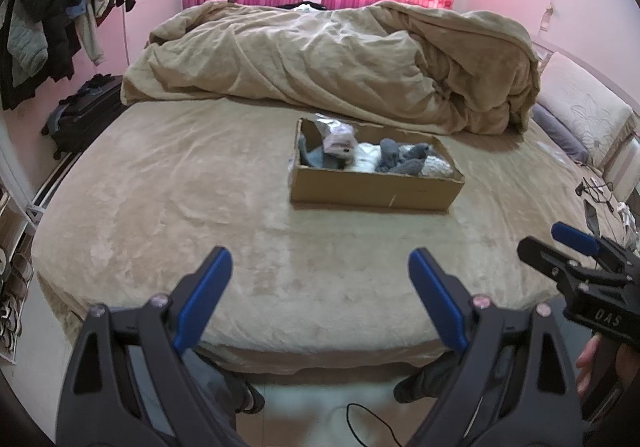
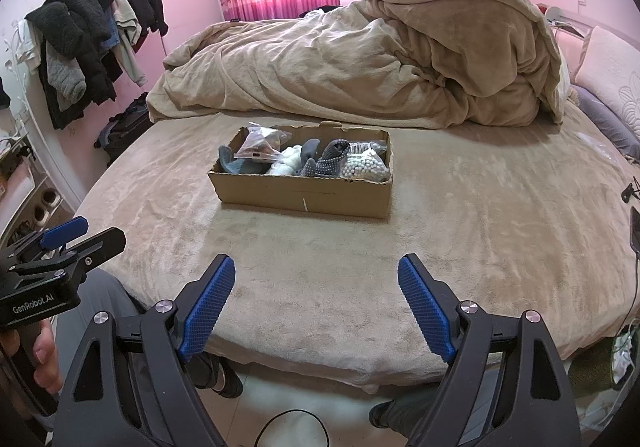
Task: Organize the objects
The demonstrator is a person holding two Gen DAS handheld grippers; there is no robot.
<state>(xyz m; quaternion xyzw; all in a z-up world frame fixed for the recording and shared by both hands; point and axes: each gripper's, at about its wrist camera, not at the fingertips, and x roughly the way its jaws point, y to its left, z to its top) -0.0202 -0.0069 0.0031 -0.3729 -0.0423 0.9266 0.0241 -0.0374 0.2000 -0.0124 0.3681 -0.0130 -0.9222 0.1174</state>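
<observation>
A shallow cardboard box (image 1: 372,193) sits in the middle of the bed; it also shows in the right wrist view (image 2: 304,195). It holds grey socks (image 2: 320,159), white cloth (image 2: 286,163), a clear bag with a brown item (image 2: 260,145) and a bag of white beads (image 2: 366,165). My left gripper (image 1: 320,271) is open and empty, above the bed's near edge, well short of the box. My right gripper (image 2: 316,275) is open and empty at the same distance. The right gripper also shows at the right edge of the left wrist view (image 1: 576,243).
A crumpled beige duvet (image 1: 340,59) lies behind the box. Pillows (image 1: 580,115) are at the right. Clothes hang on a rack (image 1: 60,15) at the left, with a dark suitcase (image 1: 84,107) below. Cables (image 1: 600,191) lie at the bed's right edge.
</observation>
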